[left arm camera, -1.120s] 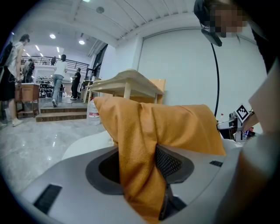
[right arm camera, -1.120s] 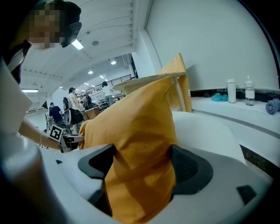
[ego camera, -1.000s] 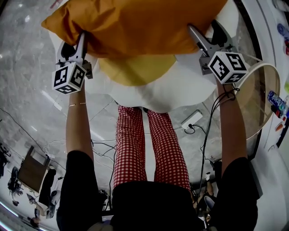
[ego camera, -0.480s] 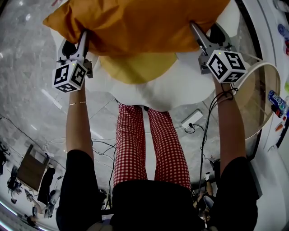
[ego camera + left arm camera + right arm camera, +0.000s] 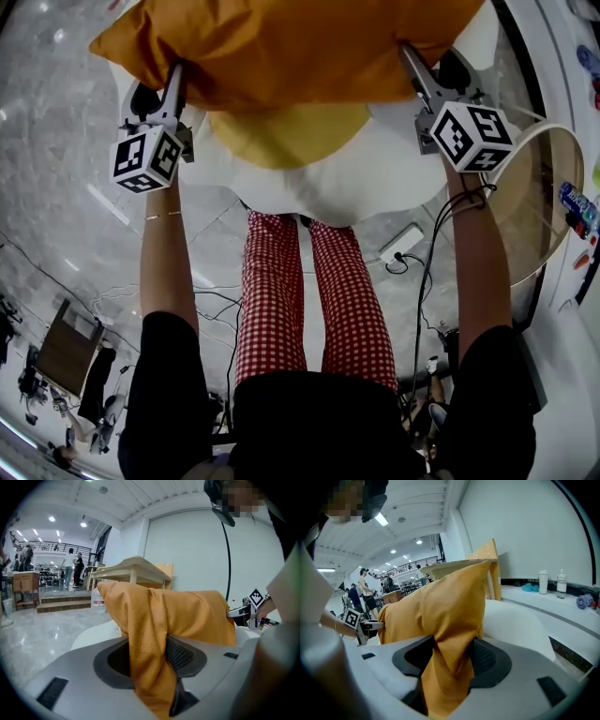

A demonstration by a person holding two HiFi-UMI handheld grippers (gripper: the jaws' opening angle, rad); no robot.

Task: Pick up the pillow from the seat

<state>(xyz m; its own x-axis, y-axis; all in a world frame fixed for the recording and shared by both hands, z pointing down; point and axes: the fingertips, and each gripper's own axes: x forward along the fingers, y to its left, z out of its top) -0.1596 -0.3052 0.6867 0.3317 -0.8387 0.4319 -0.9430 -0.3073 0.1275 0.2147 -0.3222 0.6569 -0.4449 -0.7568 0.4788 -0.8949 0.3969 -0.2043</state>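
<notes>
A person is holding a soft orange fabric pillow (image 5: pixel 281 47) by its two ends, over the far part of a white rounded seat (image 5: pixel 375 178). Whether the pillow is clear of the seat cannot be told. The left gripper (image 5: pixel 173 80) is biting the pillow's end at the seat's left side, its jaws clenched on a fold of the orange cloth that is hanging down between the ribbed pads. The right gripper (image 5: pixel 412 61) is taking the other end at the seat's right side; its jaws have just been closing, and the pads are pressing on bunched cloth. A flat yellow cushion (image 5: pixel 281 136) is lying on the seat, partly under the pillow's near edge. A round glass-topped desk (image 5: pixel 553 202) is standing just beside the seat's right side.
</notes>
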